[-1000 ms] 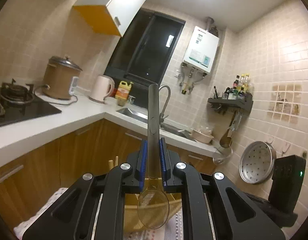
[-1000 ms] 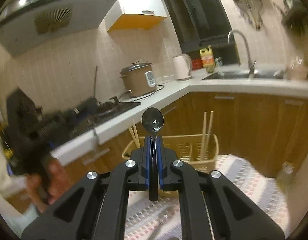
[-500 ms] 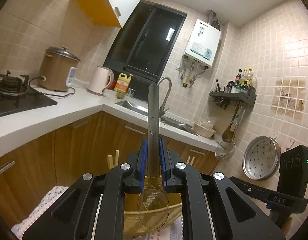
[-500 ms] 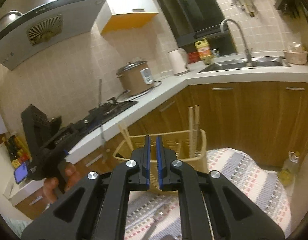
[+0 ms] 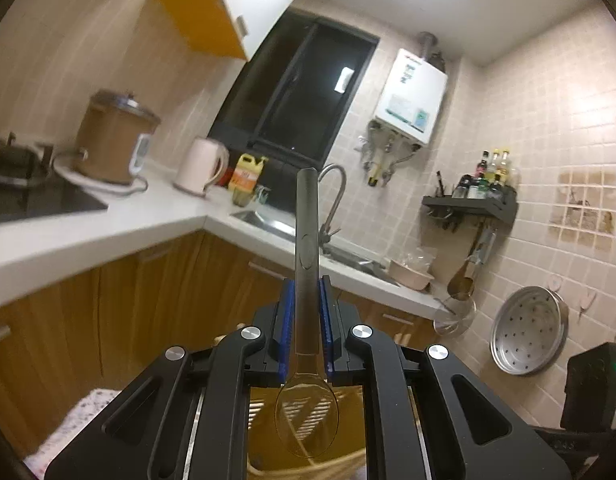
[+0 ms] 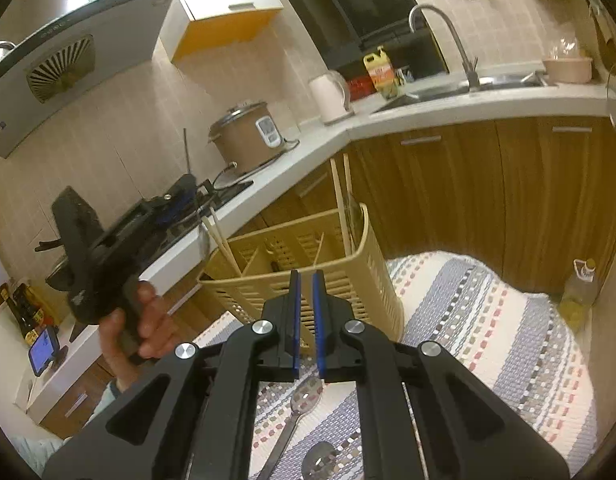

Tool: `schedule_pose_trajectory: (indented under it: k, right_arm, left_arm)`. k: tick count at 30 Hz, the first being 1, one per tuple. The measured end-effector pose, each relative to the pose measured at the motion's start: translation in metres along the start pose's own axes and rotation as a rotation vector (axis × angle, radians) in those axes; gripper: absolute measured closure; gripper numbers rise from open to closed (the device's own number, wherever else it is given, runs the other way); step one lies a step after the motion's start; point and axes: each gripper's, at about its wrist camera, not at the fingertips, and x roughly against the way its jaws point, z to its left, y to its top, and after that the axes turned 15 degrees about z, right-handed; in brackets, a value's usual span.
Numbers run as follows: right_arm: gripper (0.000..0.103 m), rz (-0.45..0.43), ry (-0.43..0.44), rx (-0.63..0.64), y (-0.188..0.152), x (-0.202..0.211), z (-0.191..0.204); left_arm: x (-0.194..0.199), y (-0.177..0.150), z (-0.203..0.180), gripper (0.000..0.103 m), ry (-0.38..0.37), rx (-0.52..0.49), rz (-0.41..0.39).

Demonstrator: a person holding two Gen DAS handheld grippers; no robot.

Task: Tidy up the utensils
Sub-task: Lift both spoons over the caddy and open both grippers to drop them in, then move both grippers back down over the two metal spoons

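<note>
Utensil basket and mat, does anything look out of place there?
Yes. Two metal spoons lie loose on the striped mat in front of the utensil basket, not in its compartments, where chopsticks already stand.

The spoon (image 5: 307, 360) in the left gripper (image 5: 306, 312) is clear amber, with a smoky grey handle. Both grippers are black with blue pads (image 6: 295, 320). The slatted basket (image 6: 348, 276) is pale yellow-beige. The cloth (image 6: 488, 340) under it is white with grey-blue stripes and small red and grey checks. The two spoons (image 6: 304, 400) on the cloth are shiny silver.
</note>
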Motion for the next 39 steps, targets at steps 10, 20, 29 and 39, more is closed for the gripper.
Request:
schedule_pose_trajectory:
  k: [10, 20, 29, 39]
  right_arm:
    - [0.098, 0.06, 0.038, -0.024, -0.002, -0.039, -0.012]
    - [0.087, 0.095, 0.002, -0.039, -0.011, -0.019, -0.007]
    - [0.049, 0.102, -0.046, -0.065, -0.047, 0.026, 0.011]
    - [0.049, 0.3, -0.185, -0.048, -0.078, 0.014, 0.037]
  left_arm:
    - [-0.019, -0.018, 0.013, 0.093, 0.062, -0.024, -0.014]
    - [0.015, -0.025, 0.011, 0.061, 0.048, -0.016, 0.083]
    - [0.091, -0.038, -0.013, 0.05, 0.052, -0.058, 0.139]
    - [0.071, -0.083, -0.025, 0.045, 0.069, -0.083, 0.492]
